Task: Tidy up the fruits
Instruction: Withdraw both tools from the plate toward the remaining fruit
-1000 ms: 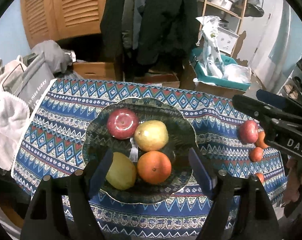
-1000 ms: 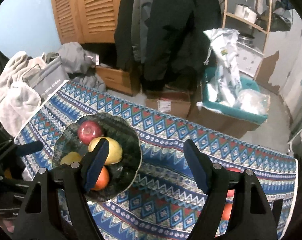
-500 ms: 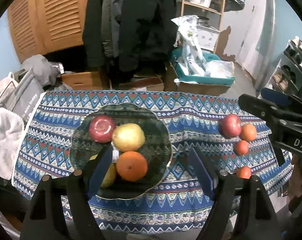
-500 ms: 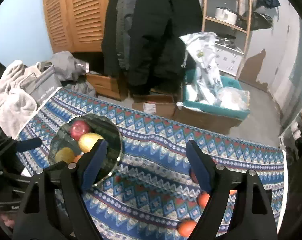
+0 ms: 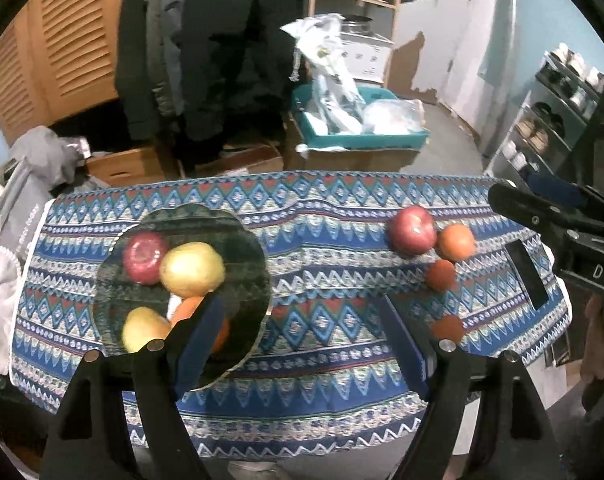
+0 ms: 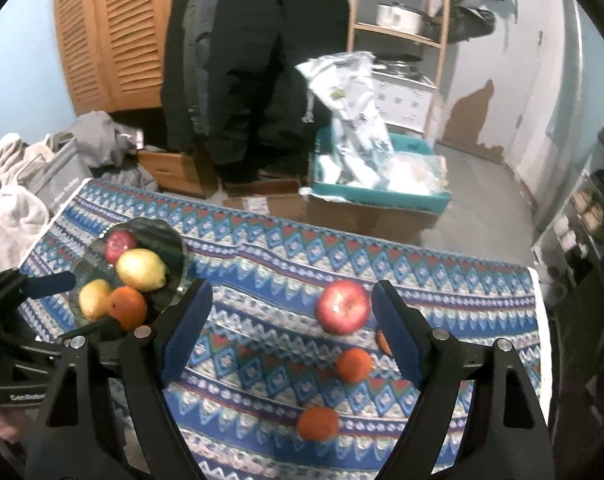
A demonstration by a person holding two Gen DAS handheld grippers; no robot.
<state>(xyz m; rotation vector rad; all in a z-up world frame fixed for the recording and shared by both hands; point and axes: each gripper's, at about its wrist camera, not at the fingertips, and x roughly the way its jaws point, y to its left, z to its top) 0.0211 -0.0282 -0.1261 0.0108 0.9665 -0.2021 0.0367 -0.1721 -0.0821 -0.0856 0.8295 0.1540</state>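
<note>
While both grippers hung above the patterned tablecloth [image 6: 262, 280], the right gripper [image 6: 292, 328] was held wide and empty, its jaws having just been opening, with the loose red apple [image 6: 343, 307] framed between them but untouched. The left gripper [image 5: 302, 344] was likewise spread and empty. Four fruits were seen in the dark plate [image 5: 238, 248]; small oranges [image 6: 354, 365] lay loose beside the apple. A reach for that apple was judged under way: lowering and closing would be needed. Compared with a second earlier, both views had been shifted from the plate toward the loose fruit.

4 fruits [image 6: 141, 269] in bowl [image 6: 170, 236] left; 4 fruits [image 6: 343, 306] on cloth [image 6: 262, 280] right.
</note>
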